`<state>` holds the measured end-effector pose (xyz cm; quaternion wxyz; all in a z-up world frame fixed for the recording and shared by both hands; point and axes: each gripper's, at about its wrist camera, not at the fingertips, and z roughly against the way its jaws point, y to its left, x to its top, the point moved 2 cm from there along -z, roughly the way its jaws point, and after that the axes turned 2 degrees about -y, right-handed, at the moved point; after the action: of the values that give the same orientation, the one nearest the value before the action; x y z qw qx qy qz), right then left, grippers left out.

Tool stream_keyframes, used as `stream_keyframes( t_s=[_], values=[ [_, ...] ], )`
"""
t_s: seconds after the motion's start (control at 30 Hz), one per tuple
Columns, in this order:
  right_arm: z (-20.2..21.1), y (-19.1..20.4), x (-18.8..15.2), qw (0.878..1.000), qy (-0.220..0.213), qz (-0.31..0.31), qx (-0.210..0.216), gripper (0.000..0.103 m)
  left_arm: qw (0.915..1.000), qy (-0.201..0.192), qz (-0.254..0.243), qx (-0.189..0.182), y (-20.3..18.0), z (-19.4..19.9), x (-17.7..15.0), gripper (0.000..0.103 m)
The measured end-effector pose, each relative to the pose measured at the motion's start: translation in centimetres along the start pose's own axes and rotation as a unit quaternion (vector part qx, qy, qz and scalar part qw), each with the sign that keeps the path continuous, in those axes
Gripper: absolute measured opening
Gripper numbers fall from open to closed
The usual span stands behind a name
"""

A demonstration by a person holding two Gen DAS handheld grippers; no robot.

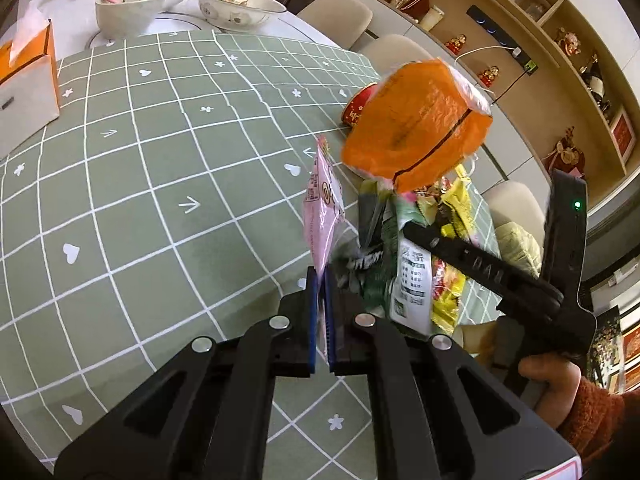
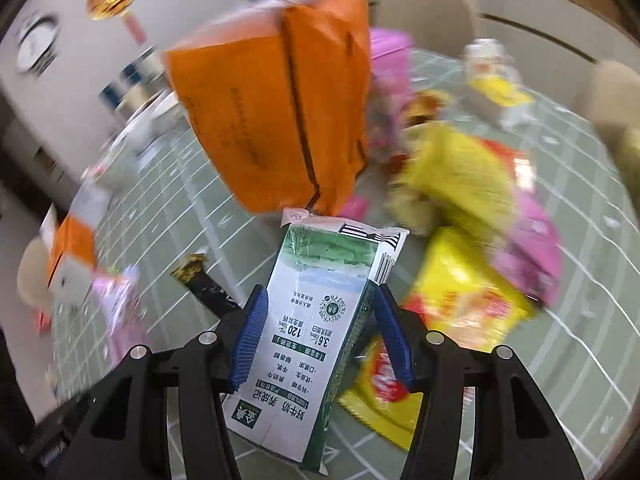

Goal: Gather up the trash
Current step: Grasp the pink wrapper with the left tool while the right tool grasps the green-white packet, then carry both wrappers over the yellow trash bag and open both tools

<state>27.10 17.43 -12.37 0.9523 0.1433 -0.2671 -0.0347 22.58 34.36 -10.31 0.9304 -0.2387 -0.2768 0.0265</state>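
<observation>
My left gripper (image 1: pixel 320 276) is shut on a pink plastic wrapper (image 1: pixel 322 216) and holds it above the green checked tablecloth (image 1: pixel 160 168). My right gripper (image 2: pixel 318 300) is shut on a white and green milk carton (image 2: pixel 316 320); the carton also shows in the left wrist view (image 1: pixel 412 284). An orange plastic bag (image 1: pixel 416 124) is in the air just past both grippers, also in the right wrist view (image 2: pixel 272 120). Yellow (image 2: pixel 464 276) and pink (image 2: pixel 528 248) snack wrappers lie heaped on the cloth beside the carton. A black sachet (image 2: pixel 204 284) lies to the left.
An orange and white tissue box (image 1: pixel 24 88) stands at the table's left. Several used bowls (image 1: pixel 236 8) sit at the far end. Beige chairs (image 1: pixel 340 16) ring the table, and a shelf wall (image 1: pixel 560 60) stands behind. A red tin (image 1: pixel 356 108) sits near the table edge.
</observation>
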Motion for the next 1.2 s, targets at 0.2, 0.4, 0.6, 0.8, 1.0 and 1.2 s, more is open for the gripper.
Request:
stream_keyframes(
  t_s=[0.2,0.4,0.6,0.8,1.0,1.2],
  values=[
    [-0.6,1.1,0.5,1.000,0.000,0.026,-0.011,0.052,0.9998,-0.006,0.011,0.018,0.8,0.4,0.2,0.003],
    [-1.5,1.5,1.1,0.999,0.016,0.037,0.023,0.052,0.9995,-0.013,0.020,0.021,1.3,1.7,0.3,0.003],
    [1.1,-1.6,1.3,0.998,-0.011,0.055,-0.003,0.038,0.9997,-0.017,0.016,0.007,0.6,2.3,0.7,0.003],
    [5.6,-4.9,2.1,0.993,-0.057,0.094,-0.036,0.036,0.9997,-0.013,0.003,-0.022,-1.6,1.8,1.0,0.003],
    [8.8,-5.3,2.2,0.989,-0.094,0.106,-0.041,0.036,0.9994,-0.009,-0.004,-0.035,-3.1,1.4,1.0,0.003],
    [11.7,-5.8,3.4,0.985,-0.125,0.112,-0.044,0.035,0.9975,-0.034,-0.033,-0.053,-6.3,2.1,2.6,0.003]
  ],
)
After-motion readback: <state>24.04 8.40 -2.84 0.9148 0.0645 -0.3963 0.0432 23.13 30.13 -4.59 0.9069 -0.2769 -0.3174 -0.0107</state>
